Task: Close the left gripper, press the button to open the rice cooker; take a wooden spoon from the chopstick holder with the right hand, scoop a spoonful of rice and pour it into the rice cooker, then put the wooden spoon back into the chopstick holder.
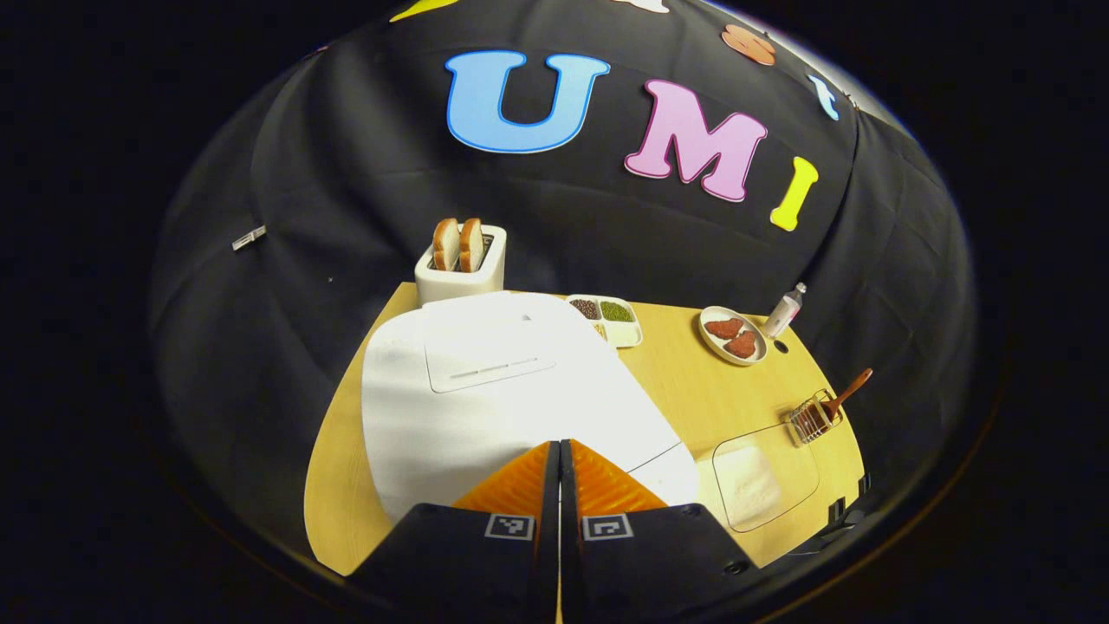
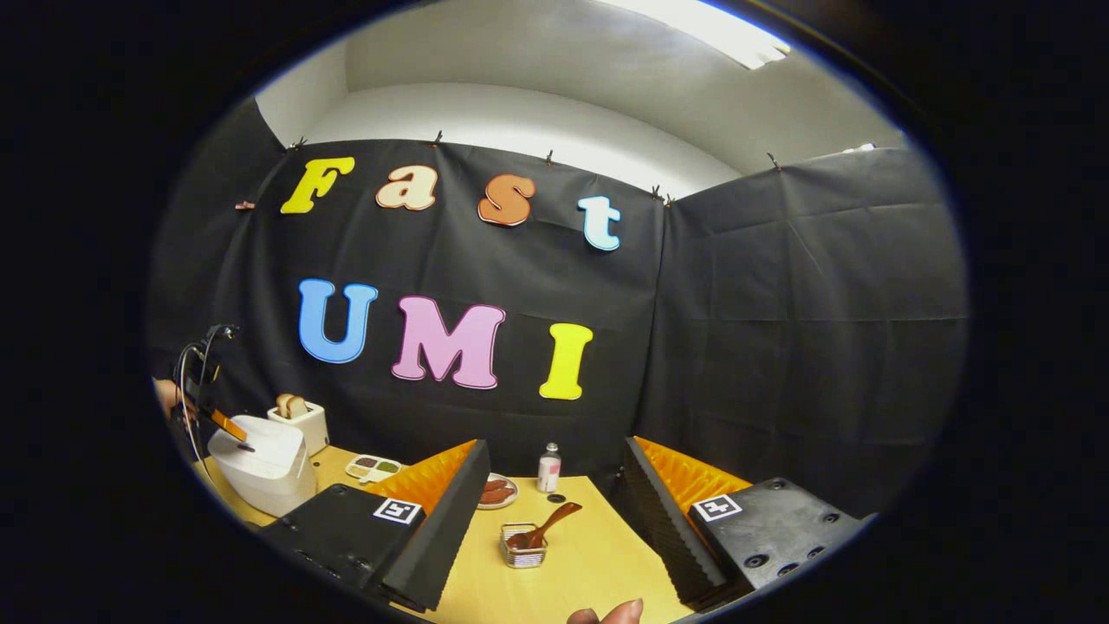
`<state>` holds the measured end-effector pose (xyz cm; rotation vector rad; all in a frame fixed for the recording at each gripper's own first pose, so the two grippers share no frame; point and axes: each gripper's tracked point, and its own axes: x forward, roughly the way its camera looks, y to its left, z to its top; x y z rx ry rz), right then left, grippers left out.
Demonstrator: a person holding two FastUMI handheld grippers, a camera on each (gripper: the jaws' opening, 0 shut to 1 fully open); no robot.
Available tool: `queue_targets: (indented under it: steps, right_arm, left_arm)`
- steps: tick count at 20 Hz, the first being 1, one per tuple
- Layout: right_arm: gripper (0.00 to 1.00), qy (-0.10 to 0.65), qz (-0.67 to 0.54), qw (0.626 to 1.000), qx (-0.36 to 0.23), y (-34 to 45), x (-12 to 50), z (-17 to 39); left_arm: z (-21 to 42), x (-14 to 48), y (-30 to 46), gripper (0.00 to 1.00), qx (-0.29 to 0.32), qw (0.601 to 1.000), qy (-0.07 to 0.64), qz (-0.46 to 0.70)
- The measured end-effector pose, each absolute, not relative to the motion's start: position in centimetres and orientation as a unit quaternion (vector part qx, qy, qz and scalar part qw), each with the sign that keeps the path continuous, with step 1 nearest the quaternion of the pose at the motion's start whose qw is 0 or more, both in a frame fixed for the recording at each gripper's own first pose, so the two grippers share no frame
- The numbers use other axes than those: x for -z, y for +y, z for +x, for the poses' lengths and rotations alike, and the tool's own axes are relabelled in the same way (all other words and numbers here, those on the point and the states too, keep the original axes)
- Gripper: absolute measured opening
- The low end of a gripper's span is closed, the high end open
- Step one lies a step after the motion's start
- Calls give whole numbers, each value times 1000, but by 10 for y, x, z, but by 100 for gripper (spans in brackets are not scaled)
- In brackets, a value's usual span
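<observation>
The white rice cooker (image 1: 485,390) stands with its lid down, close below my left gripper (image 1: 559,446). That gripper's orange fingers are shut together with nothing between them, tips over the cooker's near edge. In the right gripper view the same cooker (image 2: 260,468) sits far left with the left gripper (image 2: 230,426) touching its top. A wooden spoon (image 1: 845,394) leans in the wire chopstick holder (image 1: 814,418) at the table's right. My right gripper (image 2: 554,444) hangs open above the table, with the holder (image 2: 522,546) and spoon (image 2: 546,524) between and beyond its fingers. A clear container of rice (image 1: 762,477) lies beside the holder.
A toaster (image 1: 459,260) with two bread slices stands behind the cooker. A compartment tray of beans (image 1: 606,316), a plate with meat (image 1: 732,336) and a small bottle (image 1: 784,312) line the table's back. A person's fingertip (image 2: 606,615) shows at the bottom edge.
</observation>
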<state>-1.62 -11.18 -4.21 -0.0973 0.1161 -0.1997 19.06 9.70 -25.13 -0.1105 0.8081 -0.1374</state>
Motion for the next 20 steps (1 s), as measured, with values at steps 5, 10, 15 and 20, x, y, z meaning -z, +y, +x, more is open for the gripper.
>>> queue_targets:
  steps: [5,10,15,20]
  right_arm:
    - [97,69,-58,990,111,-124,53,-24]
    - [98,65,-65,989,114,-127,53,-27]
    - [97,69,-56,991,100,-121,55,-32]
    - [98,52,-55,995,70,-108,46,-32]
  left_arm:
    - [185,269,96,7,62,901,428,-29]
    - [183,273,95,7,43,893,445,-46]
    - [195,228,98,7,35,929,367,-25]
    - [216,133,113,7,4,976,219,6]
